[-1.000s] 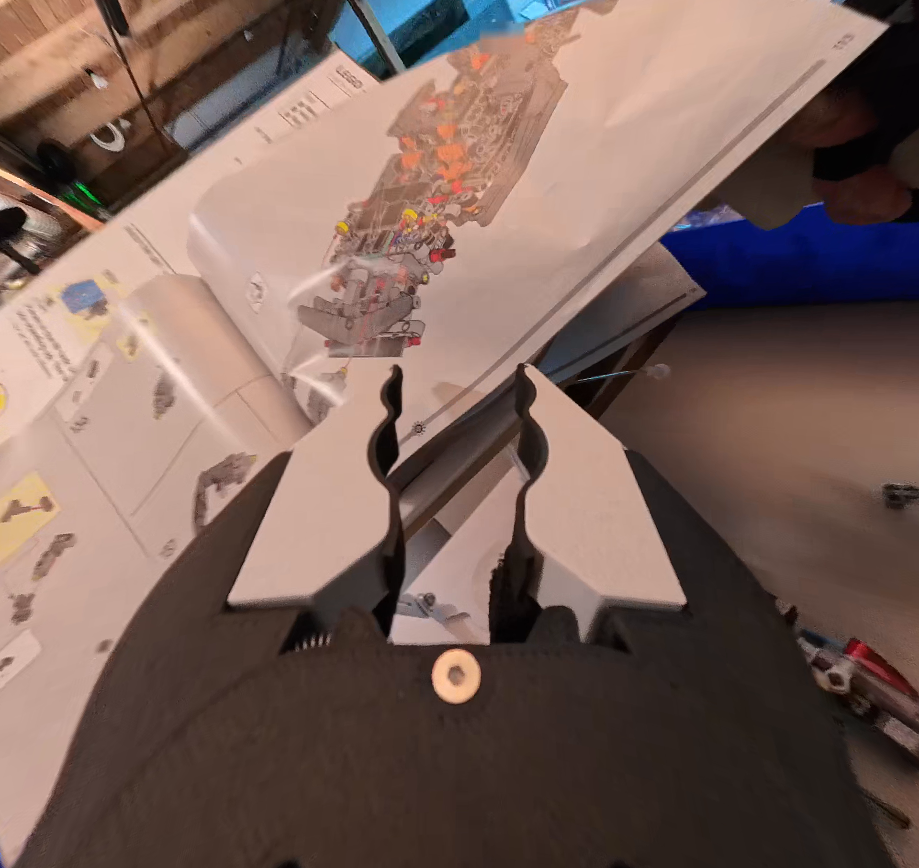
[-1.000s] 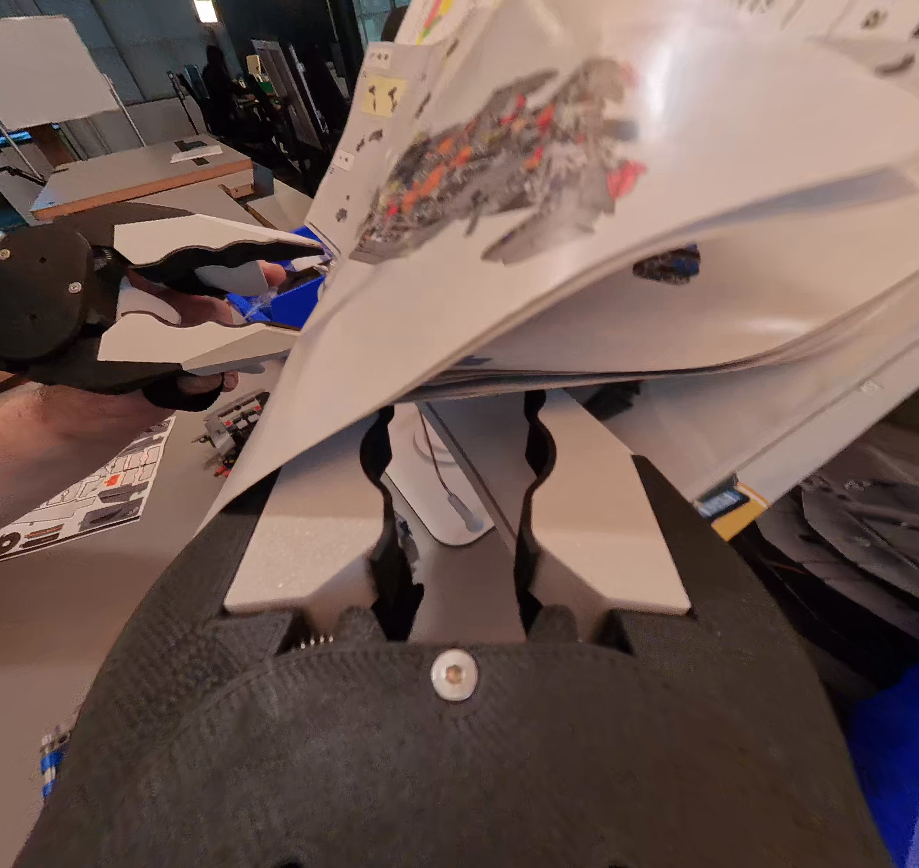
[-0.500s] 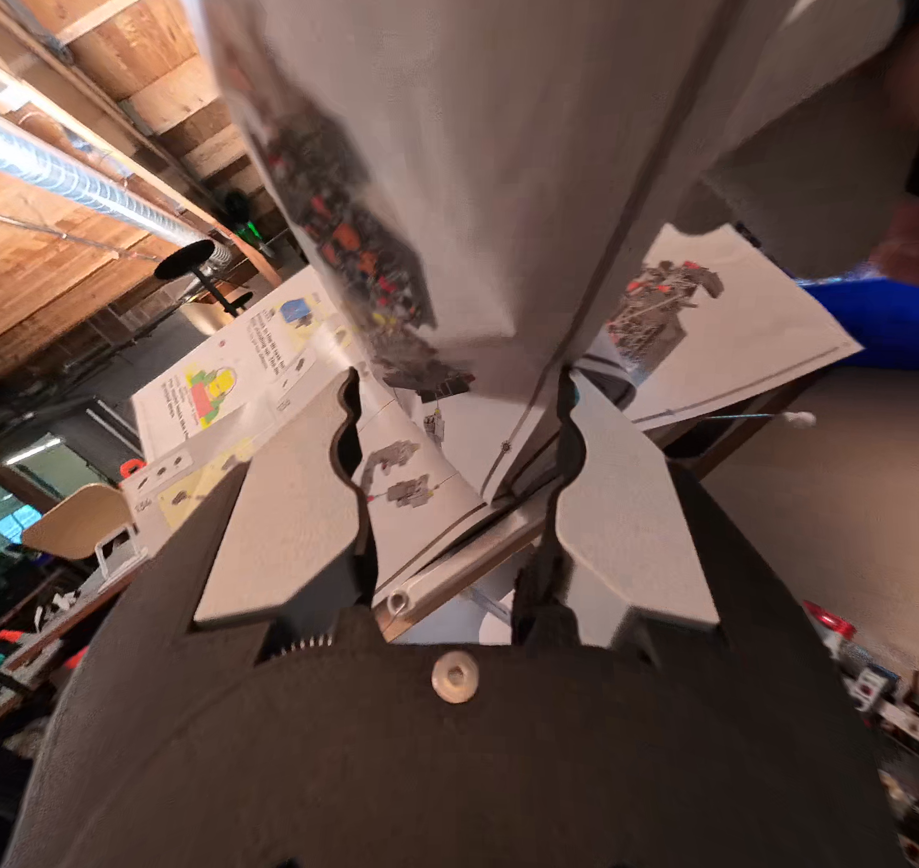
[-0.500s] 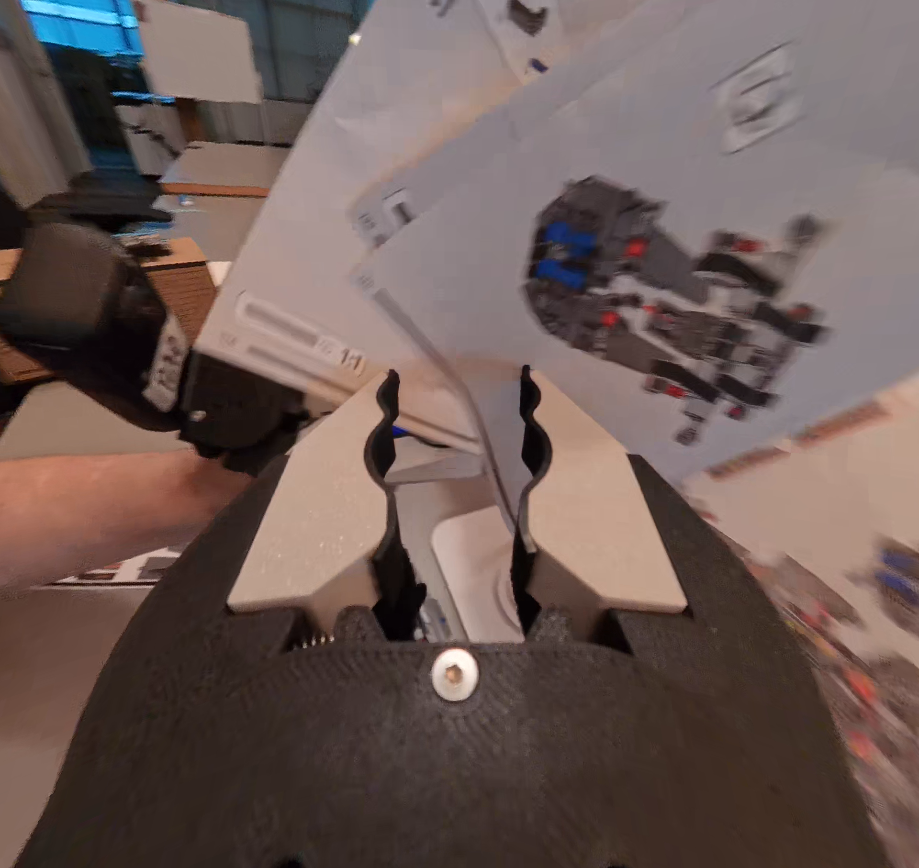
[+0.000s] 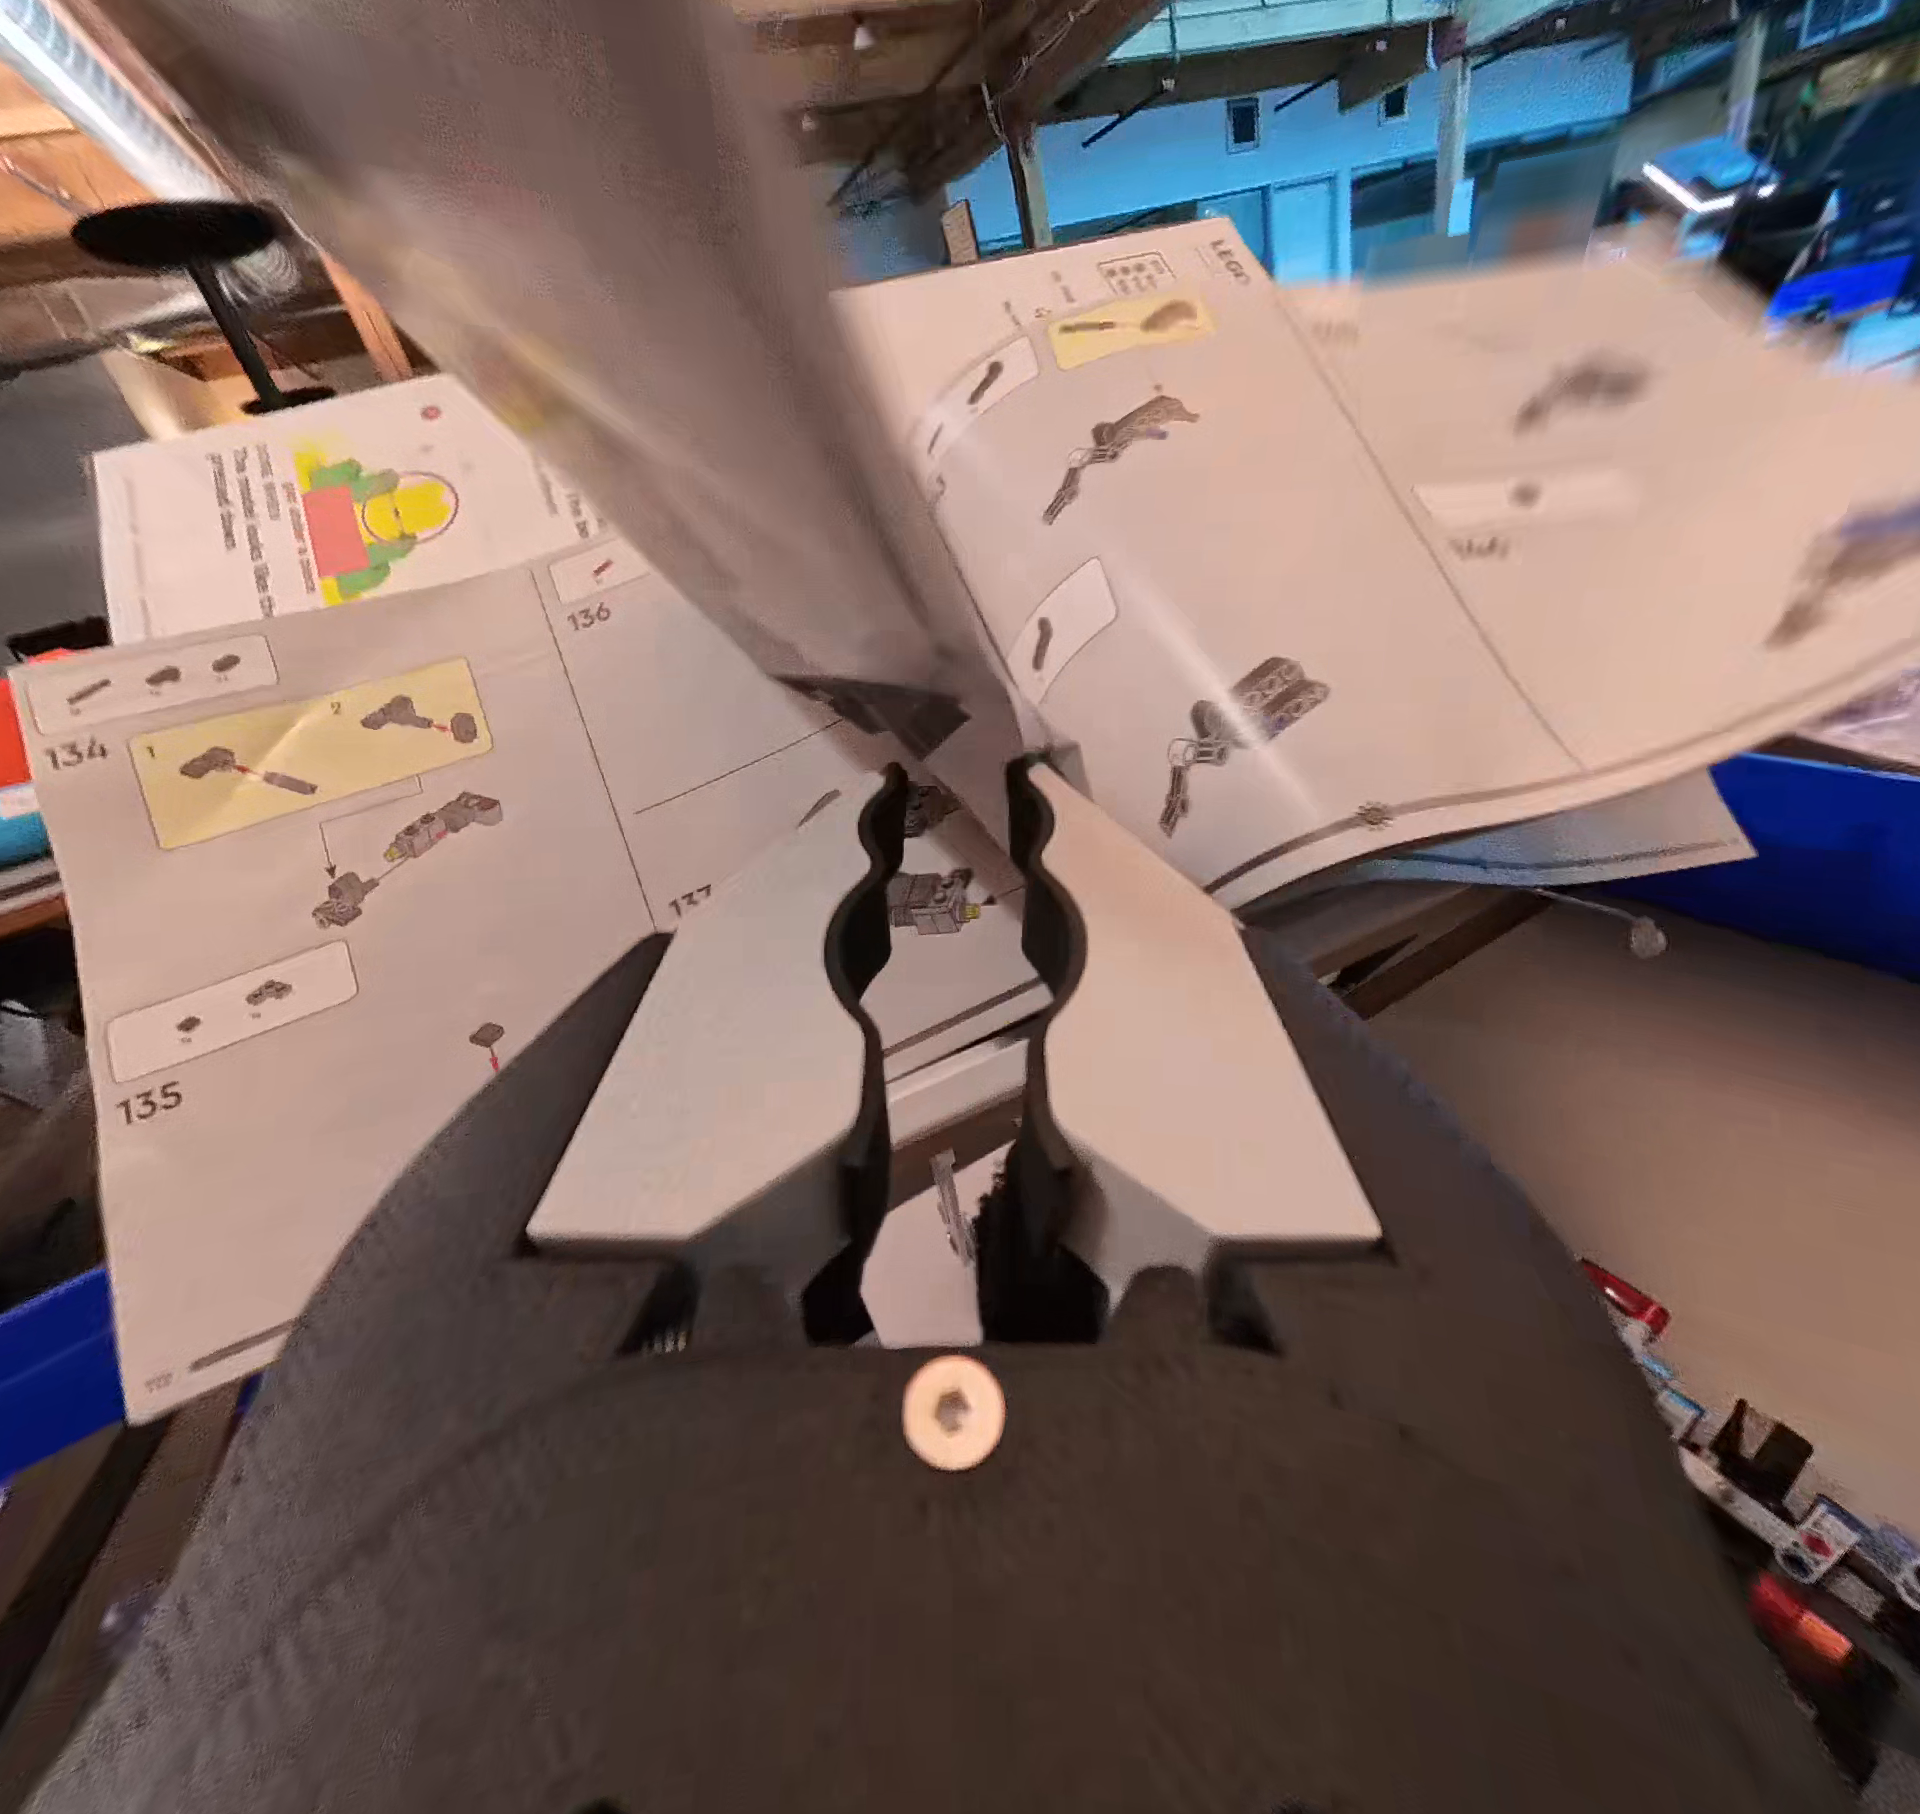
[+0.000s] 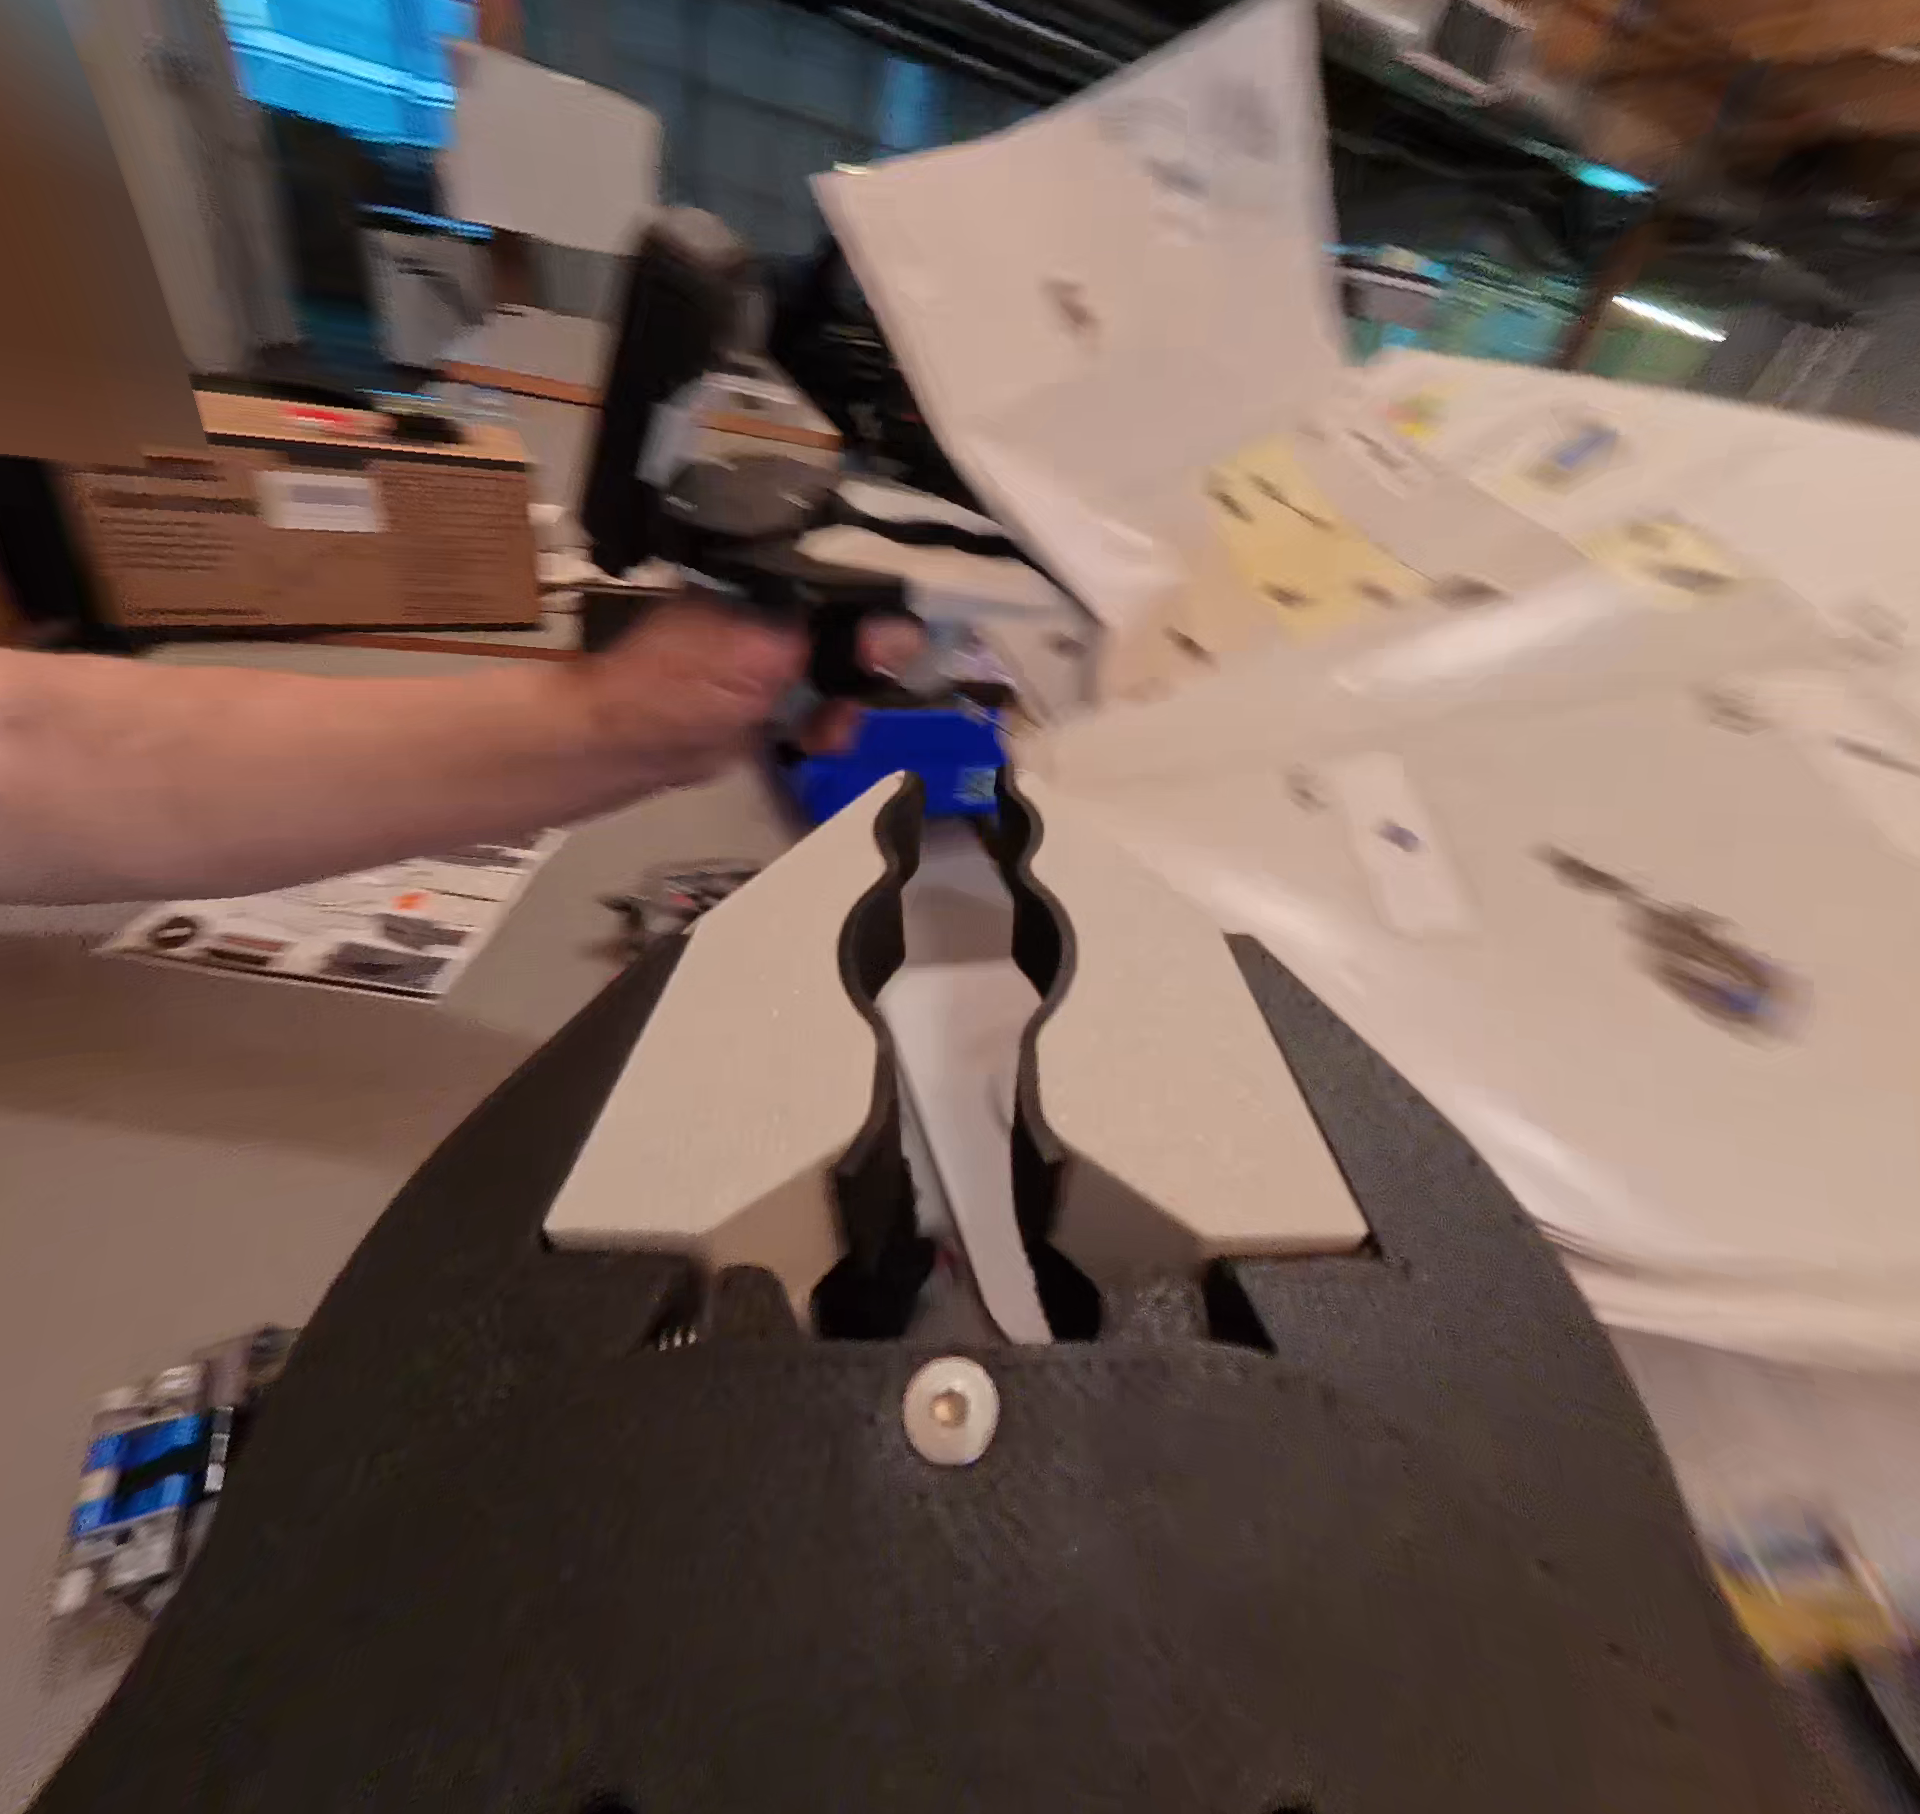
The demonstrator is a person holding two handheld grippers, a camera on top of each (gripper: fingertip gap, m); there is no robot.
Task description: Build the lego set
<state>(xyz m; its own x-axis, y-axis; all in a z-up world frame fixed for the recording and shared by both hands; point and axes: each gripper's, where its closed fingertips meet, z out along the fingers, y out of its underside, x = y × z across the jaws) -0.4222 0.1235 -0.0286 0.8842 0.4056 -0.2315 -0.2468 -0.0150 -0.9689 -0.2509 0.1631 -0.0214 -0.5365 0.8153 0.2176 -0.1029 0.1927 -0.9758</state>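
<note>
Glossy paper instruction booklet (image 5: 1226, 559), matt plastic tongs (image 5: 961, 788), smooth grey tabletop (image 6: 260, 1120)

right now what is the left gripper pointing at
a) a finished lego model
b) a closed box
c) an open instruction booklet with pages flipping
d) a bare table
c: the left gripper faces the open booklet, with one blurred page standing up mid-turn above its fingers.

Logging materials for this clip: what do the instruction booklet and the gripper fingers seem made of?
Instruction booklet: thin coated paper, semi-gloss; its pages curl, fan out and catch glare streaks.
Left gripper fingers: probably rigid moulded or printed plastic, matte pale grey, faintly grainy, with black wavy inner pads, possibly rubber.
</note>
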